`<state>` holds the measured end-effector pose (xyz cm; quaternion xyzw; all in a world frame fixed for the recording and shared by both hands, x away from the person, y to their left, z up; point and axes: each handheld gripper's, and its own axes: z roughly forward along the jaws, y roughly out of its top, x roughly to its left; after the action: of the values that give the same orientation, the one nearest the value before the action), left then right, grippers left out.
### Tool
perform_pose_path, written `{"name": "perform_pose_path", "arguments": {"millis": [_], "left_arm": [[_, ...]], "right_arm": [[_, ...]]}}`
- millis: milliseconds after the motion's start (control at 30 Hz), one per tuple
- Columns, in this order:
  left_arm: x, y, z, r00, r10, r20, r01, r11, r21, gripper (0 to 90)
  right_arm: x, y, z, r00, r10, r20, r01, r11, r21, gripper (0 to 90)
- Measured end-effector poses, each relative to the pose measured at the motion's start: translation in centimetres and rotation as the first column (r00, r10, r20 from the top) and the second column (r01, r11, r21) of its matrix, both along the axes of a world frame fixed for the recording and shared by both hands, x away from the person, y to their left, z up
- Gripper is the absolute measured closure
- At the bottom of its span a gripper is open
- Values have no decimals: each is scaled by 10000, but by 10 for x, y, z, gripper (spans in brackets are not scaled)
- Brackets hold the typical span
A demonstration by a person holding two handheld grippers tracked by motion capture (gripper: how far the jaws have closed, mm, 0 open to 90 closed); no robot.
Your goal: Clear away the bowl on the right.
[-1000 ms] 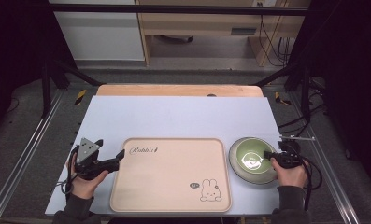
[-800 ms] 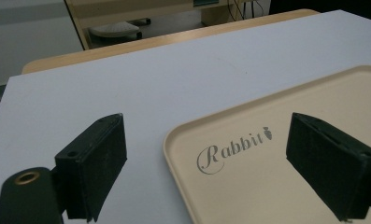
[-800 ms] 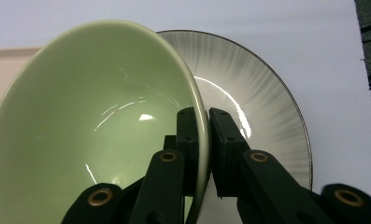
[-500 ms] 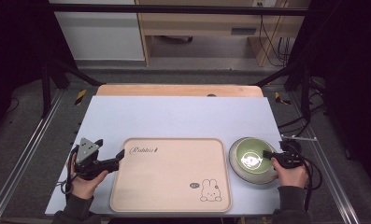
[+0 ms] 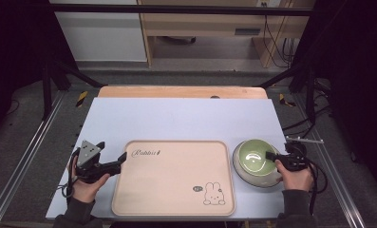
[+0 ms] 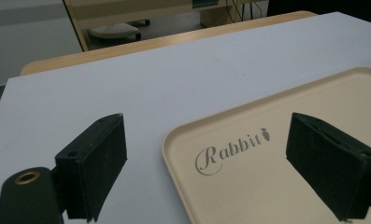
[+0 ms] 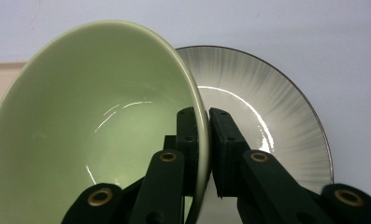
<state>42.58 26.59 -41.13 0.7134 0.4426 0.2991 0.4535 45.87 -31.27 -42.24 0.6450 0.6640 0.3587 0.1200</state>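
Two grippers work at opposite ends of the tray (image 5: 174, 178), which lies flat on the white table (image 5: 176, 118) with its long side toward the person. The right gripper (image 7: 204, 140) is clenched on the rim of the green bowl (image 7: 89, 126): one jaw sits inside the wall, the other outside, so the thin edge is pinched between the pads. This rim grip suits a bowl too wide to span across. The bowl stands just right of the tray, on the grey plate (image 7: 267, 116), and in the right gripper view it tilts away from the plate, which suggests the grip is bearing its weight on one side. The plate beneath has a streaked face and a dark rim, and it appears to serve as the bowl's saucer. The left gripper (image 6: 211, 163) is released, its jaws wide apart, with nothing between the pads. It hovers at the tray's left corner, one jaw over the table and the other over the tray face near the "Rabbit" lettering, so that the raised edge lies between them. This placement probably serves to steady or grasp the tray while the bowl is brought across to it
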Motion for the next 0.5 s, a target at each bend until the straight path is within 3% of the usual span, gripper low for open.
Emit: {"name": "perform_pose_path", "arguments": {"millis": [500], "left_arm": [[0, -1, 0, 10000, -56, 11, 56, 10000, 10, 120]], "right_arm": [[-5, 8, 13, 9984, 390, 410, -394, 9992, 97, 832]]}}
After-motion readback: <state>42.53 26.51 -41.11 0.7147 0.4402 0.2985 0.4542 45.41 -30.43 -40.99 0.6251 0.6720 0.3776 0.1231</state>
